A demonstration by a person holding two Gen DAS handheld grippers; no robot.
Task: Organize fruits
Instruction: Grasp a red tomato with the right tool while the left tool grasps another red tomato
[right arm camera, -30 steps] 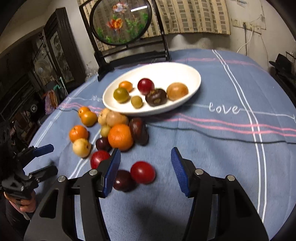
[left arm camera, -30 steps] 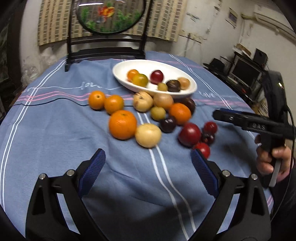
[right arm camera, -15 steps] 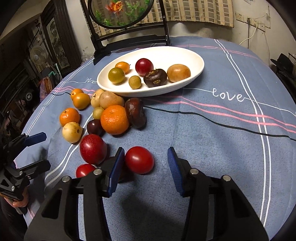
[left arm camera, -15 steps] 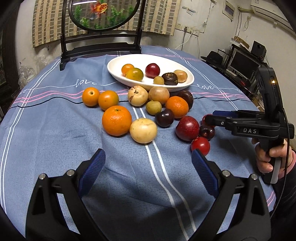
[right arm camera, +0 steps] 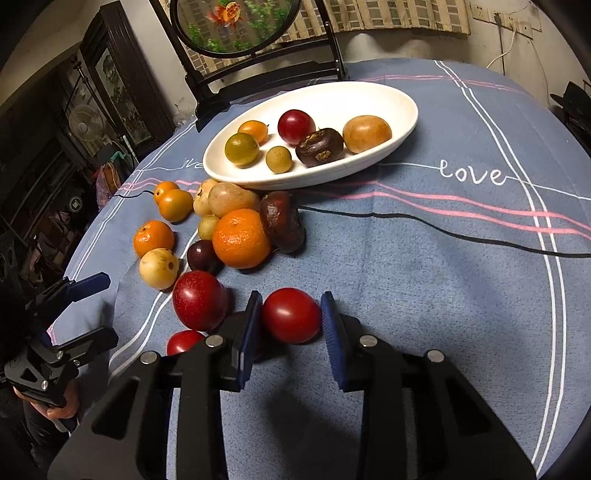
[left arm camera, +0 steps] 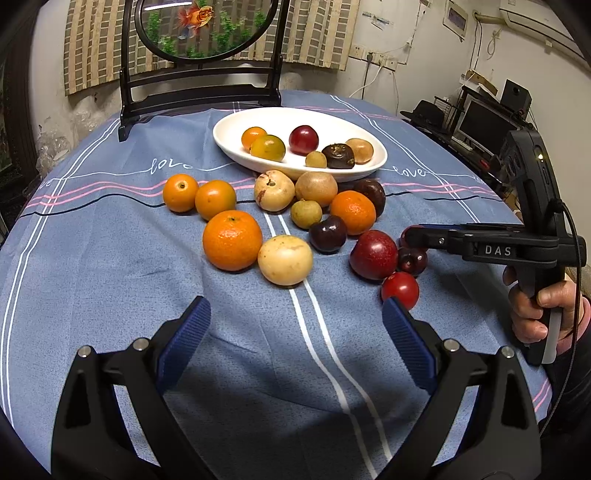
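Note:
A white oval plate point(left arm camera: 221, 134) point(right arm camera: 351, 99) at the far side of the blue tablecloth holds several fruits. In front of it lie loose fruits: oranges point(left arm camera: 232, 240), a pale yellow fruit point(left arm camera: 285, 259), a red plum point(right arm camera: 199, 300) and a small tomato point(left arm camera: 400, 290). My right gripper point(right arm camera: 291, 321) is closing on a red tomato point(right arm camera: 291, 315), which sits on the cloth with a blue pad against each side. In the left wrist view the right gripper point(left arm camera: 413, 236) hides most of that tomato. My left gripper point(left arm camera: 295, 325) stands open over bare cloth, holding nothing.
A black stand with a round goldfish panel point(left arm camera: 199, 29) sits at the table's far edge. A monitor and clutter point(left arm camera: 480, 122) lie beyond the right edge, a dark cabinet point(right arm camera: 110, 74) beyond the left. Open cloth point(right arm camera: 443, 277) stretches right of the fruit pile.
My right gripper's jaws have narrowed from wide apart to close against the red tomato between them. The left gripper has stayed open and in place.

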